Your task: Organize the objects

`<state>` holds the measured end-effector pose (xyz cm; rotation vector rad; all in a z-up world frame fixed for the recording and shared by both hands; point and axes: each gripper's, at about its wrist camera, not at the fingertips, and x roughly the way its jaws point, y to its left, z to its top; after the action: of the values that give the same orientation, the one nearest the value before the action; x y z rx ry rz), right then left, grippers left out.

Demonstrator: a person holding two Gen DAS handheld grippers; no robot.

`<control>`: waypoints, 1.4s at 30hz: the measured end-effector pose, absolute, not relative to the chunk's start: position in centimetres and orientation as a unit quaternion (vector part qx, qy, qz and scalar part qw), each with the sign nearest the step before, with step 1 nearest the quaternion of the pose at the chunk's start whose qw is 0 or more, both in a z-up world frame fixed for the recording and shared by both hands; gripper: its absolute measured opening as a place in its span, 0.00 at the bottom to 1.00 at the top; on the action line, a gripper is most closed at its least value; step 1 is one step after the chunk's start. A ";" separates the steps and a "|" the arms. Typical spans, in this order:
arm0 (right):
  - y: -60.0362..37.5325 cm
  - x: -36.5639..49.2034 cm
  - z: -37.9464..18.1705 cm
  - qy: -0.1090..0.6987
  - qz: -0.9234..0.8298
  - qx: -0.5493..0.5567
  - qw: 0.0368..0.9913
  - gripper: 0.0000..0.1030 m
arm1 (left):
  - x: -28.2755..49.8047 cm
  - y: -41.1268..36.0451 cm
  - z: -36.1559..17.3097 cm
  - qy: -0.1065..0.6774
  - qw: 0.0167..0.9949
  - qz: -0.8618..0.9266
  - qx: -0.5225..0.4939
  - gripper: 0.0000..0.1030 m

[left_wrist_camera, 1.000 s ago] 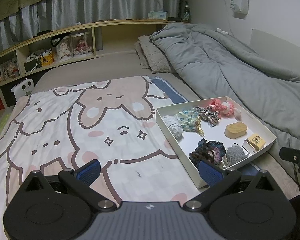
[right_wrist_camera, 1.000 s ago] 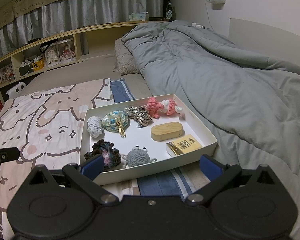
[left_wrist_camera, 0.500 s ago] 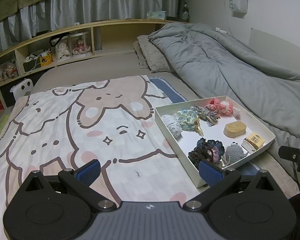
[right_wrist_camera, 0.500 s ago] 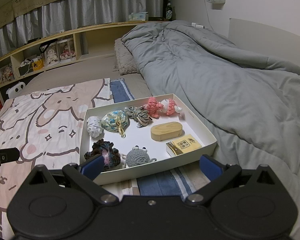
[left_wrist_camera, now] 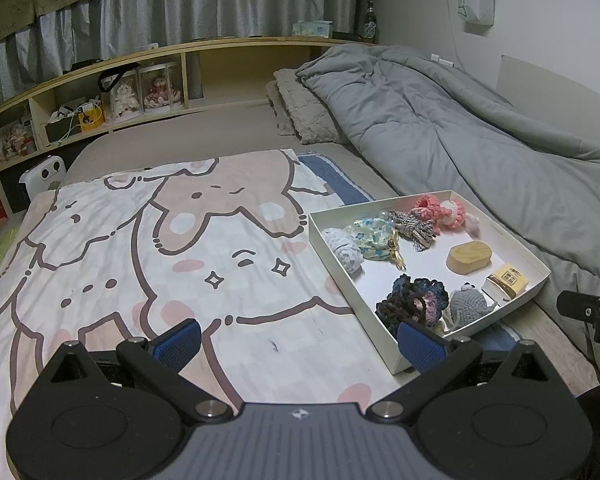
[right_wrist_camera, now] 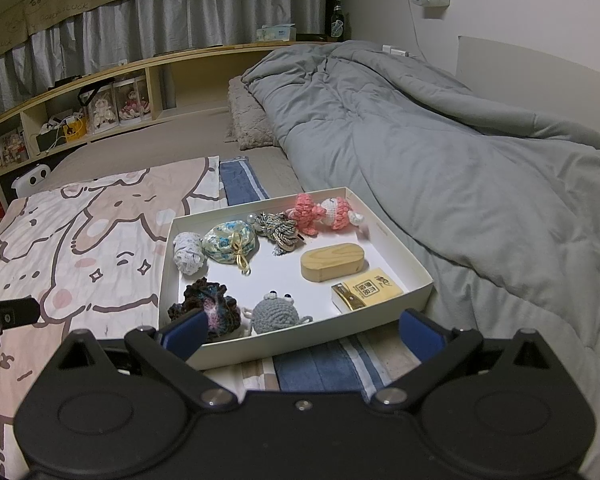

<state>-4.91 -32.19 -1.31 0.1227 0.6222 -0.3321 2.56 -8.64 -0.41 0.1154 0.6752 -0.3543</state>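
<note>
One shallow white tray (right_wrist_camera: 400, 258) lies on the bed, partly on a cartoon-print blanket (left_wrist_camera: 140, 248) and a blue striped cloth (right_wrist_camera: 320, 368), beside a grey duvet (right_wrist_camera: 440, 152). It holds eight small things. Along the far side: one pale blue-white yarn bundle (right_wrist_camera: 188, 256), one floral drawstring pouch (right_wrist_camera: 229, 240) with a gold tie, one striped knotted cord piece (right_wrist_camera: 278, 230), and one pink-and-white crochet fish (right_wrist_camera: 324, 212). In the middle sits one oval wooden box (right_wrist_camera: 332, 262); just beside it, toward the near right corner, one small yellow box (right_wrist_camera: 368, 290). Along the near wall are one dark crochet scrunchie (right_wrist_camera: 210, 306) and one grey crochet creature with eyes (right_wrist_camera: 274, 312), close together.

The left tool (left_wrist_camera: 298, 340) hovers over the blanket with its blue pads wide apart, gripping nothing; its right pad overlaps the tray's near corner in view. The right tool (right_wrist_camera: 302, 330) is likewise spread wide and empty, just short of the tray's near wall.
</note>
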 end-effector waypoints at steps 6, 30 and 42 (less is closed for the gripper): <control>-32.2 -4.9 -1.3 0.305 -0.162 0.060 0.937 1.00 | 2.6 -8.6 -0.6 0.330 0.926 -0.173 0.056 1.00; -32.3 -4.9 -1.3 0.304 -0.163 0.060 0.937 1.00 | 2.7 -8.5 -0.5 0.333 0.926 -0.171 0.055 1.00; -32.2 -4.9 -1.3 0.305 -0.163 0.060 0.936 1.00 | 2.6 -8.6 -0.5 0.334 0.924 -0.175 0.055 1.00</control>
<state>-4.92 -32.23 -1.31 0.1230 0.6224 -0.3337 2.60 -8.63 -0.55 0.1133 0.6859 -0.3585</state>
